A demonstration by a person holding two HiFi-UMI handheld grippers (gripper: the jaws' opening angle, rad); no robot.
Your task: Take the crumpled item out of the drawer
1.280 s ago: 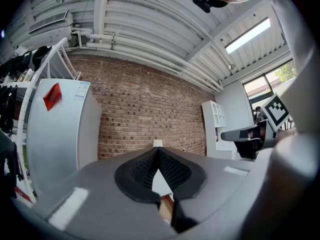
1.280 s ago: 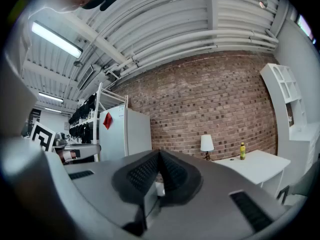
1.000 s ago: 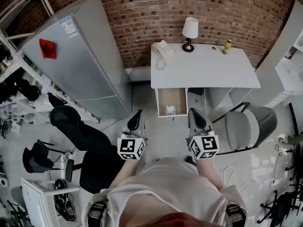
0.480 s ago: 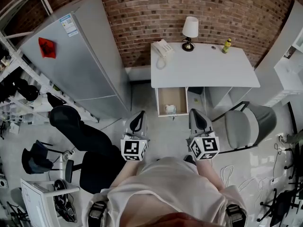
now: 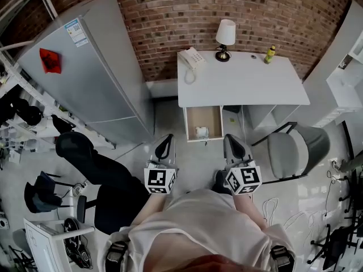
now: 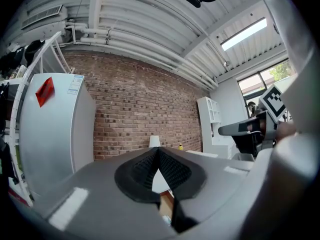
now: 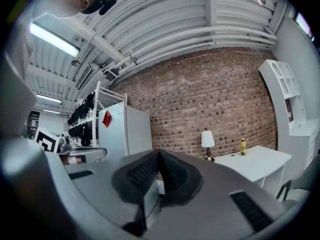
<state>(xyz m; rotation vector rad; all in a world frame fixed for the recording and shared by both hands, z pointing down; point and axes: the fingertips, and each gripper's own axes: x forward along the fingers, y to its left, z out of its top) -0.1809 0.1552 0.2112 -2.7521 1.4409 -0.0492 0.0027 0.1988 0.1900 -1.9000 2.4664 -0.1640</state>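
Left claw [image 5: 165,143]: clenched, empty.
Right claw [image 5: 233,142]: clenched, empty.
Crumpled item [image 5: 201,132]: in the open drawer [image 5: 205,114], at its near end, far from both claws.
Counter [image 5: 244,86]: above the drawer.

The left tool [image 5: 165,146] now sits a little more to the right and lower in the head view than one second ago. The right tool [image 5: 233,146] is also slightly lower. A dark shoe [image 5: 219,180] now shows beside it. The desk [image 5: 244,86] and the fridge [image 5: 85,78] appear shifted a little left.
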